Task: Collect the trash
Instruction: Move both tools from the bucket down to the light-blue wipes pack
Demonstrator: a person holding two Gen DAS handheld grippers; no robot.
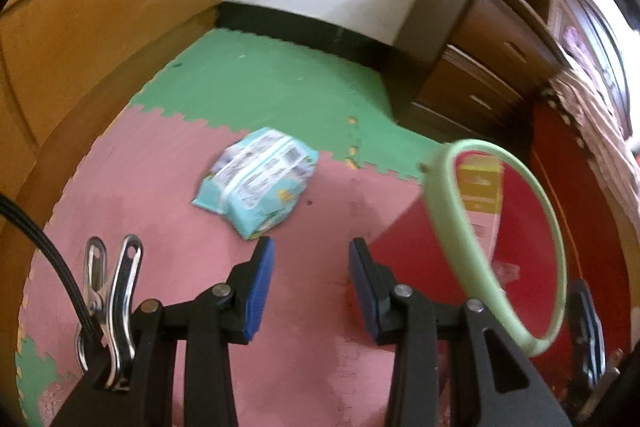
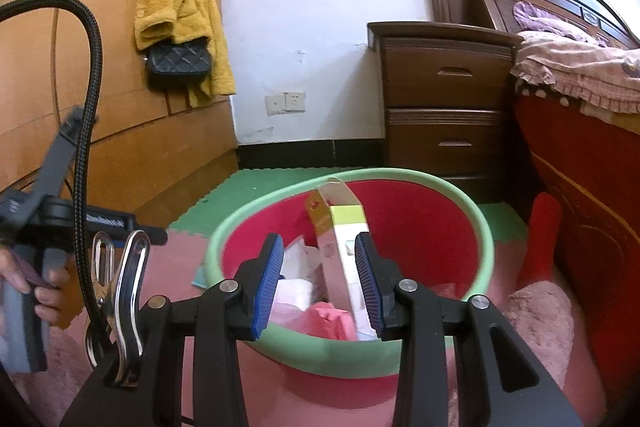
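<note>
Bedroom with a white wall [image 2: 304,7], pink and green foam floor mats [image 1: 280,83], a dark wooden nightstand [image 2: 444,99] beside the bed [image 2: 580,75], orange wardrobe doors [image 2: 60,75] on the left

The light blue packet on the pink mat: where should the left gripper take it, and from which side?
Best guess: come down from above with the left gripper, whose jaws stand open and empty, and pinch the puffy near corner of the light blue packet across its thickness. It lies flat on the foam mat with free floor around it, so any edge is reachable.
</note>
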